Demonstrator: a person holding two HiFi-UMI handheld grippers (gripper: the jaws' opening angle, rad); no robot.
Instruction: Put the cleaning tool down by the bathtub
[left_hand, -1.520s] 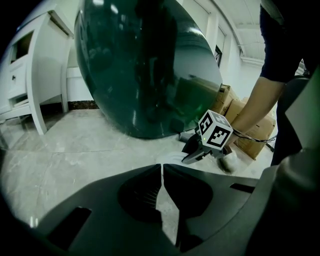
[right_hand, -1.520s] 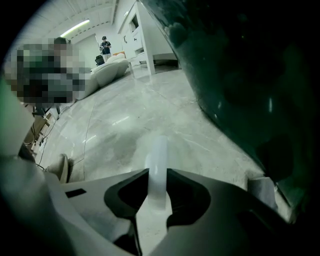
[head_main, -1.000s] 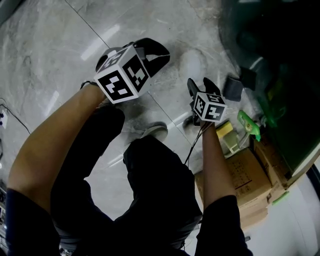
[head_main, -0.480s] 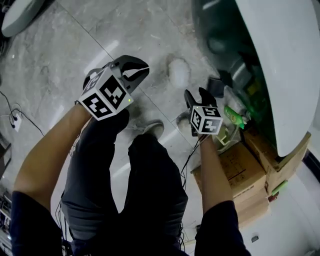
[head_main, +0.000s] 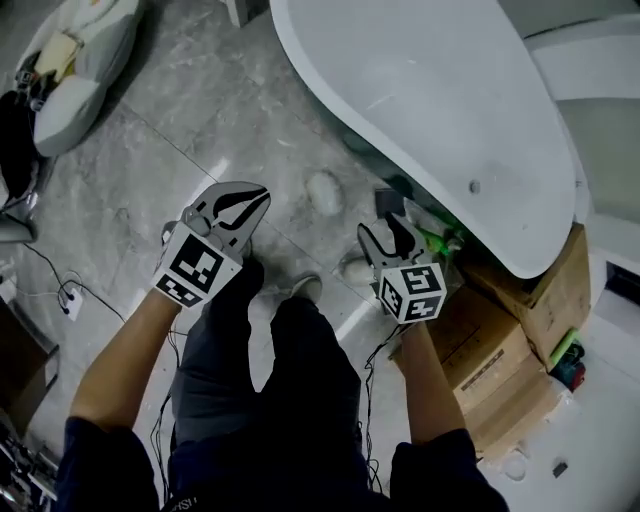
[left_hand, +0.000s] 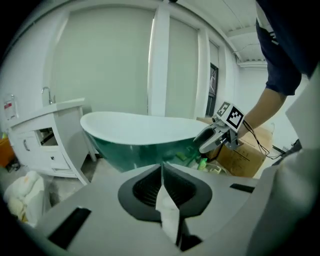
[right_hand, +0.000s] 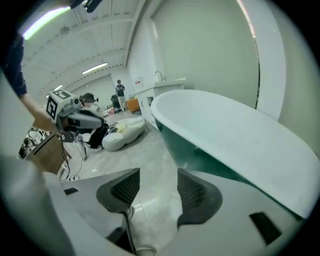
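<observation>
The white bathtub (head_main: 430, 110) fills the upper right of the head view, its dark green underside showing in both gripper views. Grey marble floor (head_main: 180, 130) spreads beneath it. Cardboard boxes (head_main: 500, 350) are stacked on the right, touching the tub's near end. A white cushion (head_main: 80, 60) lies well apart at the far left. The person stands over the floor in dark trousers (head_main: 270, 380), one shoe (head_main: 305, 288) showing between the two arms.

The left gripper (head_main: 250, 200) is held above open floor with its jaws brought together; a pale sliver shows at their seam in the left gripper view, and what it is cannot be told. The right gripper (head_main: 385, 232) is held nearer the tub. Its jaws have just been closing a little, yet they stand wide apart, with only bare floor seen between them.

The cleaning tool (head_main: 322, 192), as far as it can be made out a pale oval pad, lies on the floor just beside the tub's foot, between the two grippers and touched by neither. Green bottles (head_main: 438, 240) sit under the tub's rim, near the right gripper.
</observation>
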